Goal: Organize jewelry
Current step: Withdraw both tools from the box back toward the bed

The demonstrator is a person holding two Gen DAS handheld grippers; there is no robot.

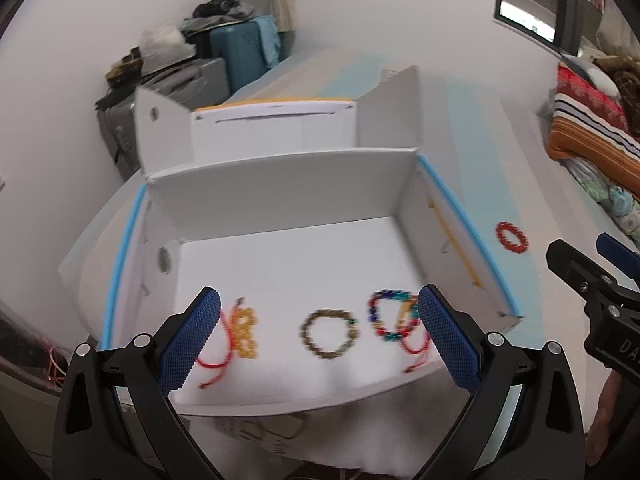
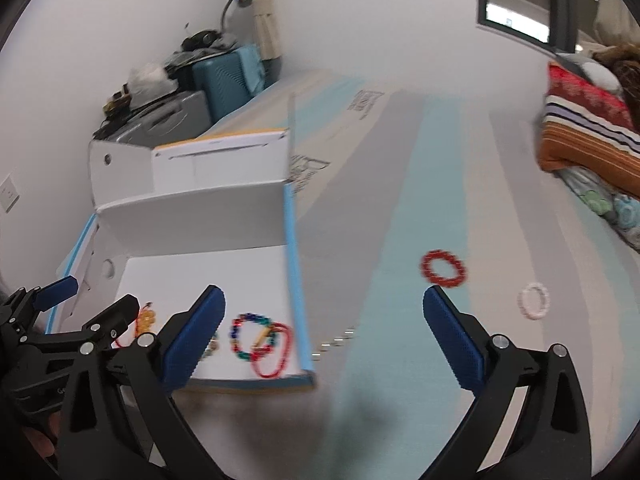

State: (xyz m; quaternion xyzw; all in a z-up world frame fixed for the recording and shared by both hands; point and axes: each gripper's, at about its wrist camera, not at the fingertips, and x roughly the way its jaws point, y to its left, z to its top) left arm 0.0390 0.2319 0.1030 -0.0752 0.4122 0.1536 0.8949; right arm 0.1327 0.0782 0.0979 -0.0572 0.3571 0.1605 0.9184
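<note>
Jewelry inside white box (image 1: 280,184): yellow bead bracelet (image 1: 246,334) with red cord at the near left, olive-brown bead bracelet (image 1: 329,334) in the middle, multicoloured bead bracelet (image 2: 252,338) lying over a red cord loop (image 2: 276,356) near the right wall. Outside the box on the striped pale-blue surface (image 2: 420,208): red bead bracelet (image 2: 443,269), with white bead bracelet (image 2: 533,301) near it, further right. Left gripper (image 1: 319,328) spread wide above the box floor with nothing between its blue pads; right gripper (image 2: 324,322) likewise wide apart and empty, over the box's right edge and the surface.
</note>
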